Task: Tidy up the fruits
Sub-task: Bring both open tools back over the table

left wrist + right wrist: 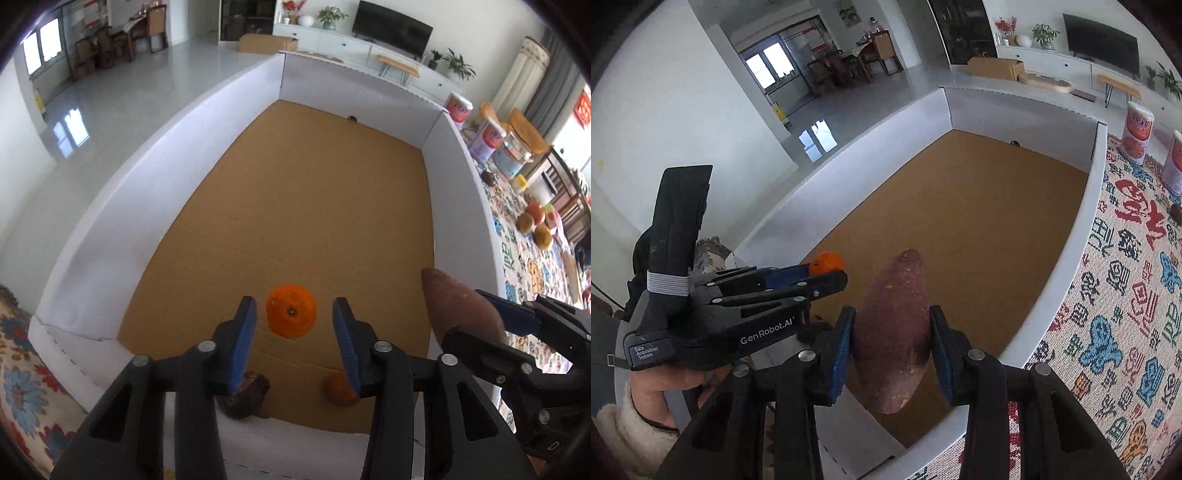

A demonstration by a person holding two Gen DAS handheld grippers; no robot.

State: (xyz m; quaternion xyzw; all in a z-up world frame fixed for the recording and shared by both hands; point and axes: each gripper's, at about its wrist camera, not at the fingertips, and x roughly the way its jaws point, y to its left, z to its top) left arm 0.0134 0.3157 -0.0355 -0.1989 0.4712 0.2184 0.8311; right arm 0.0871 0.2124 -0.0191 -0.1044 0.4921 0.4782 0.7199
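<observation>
left gripper (293, 325): jaws spread wide, nothing pinched, blue pads clear of the fruit on both sides; hanging over the near end of the box
orange (291, 315): sitting in the gap between those open fingers, not touched by either pad; can't tell from this angle whether resting on the cardboard or in the air just above it
right gripper (892, 347): clamped on the sweet potato, pads pressing its two sides
sweet potato (894, 332): long, reddish brown, held lengthwise, pointing away from the camera, up over the near right corner of the box
box (207, 122): big, low white walls, brown cardboard floor, open top
near wall of the box: a dark brownish fruit (245, 400) and a dull orange one (340, 389) tucked against it, both partly hidden behind the left fingers, so no idea what exactly
tablecloth (1126, 314): patterned, colourful, running along the right side of the box
out past the right wall: a few roundish fruits (535, 221) on the cloth, well apart from the box, plus printed cans (458, 109) near the far right corner
</observation>
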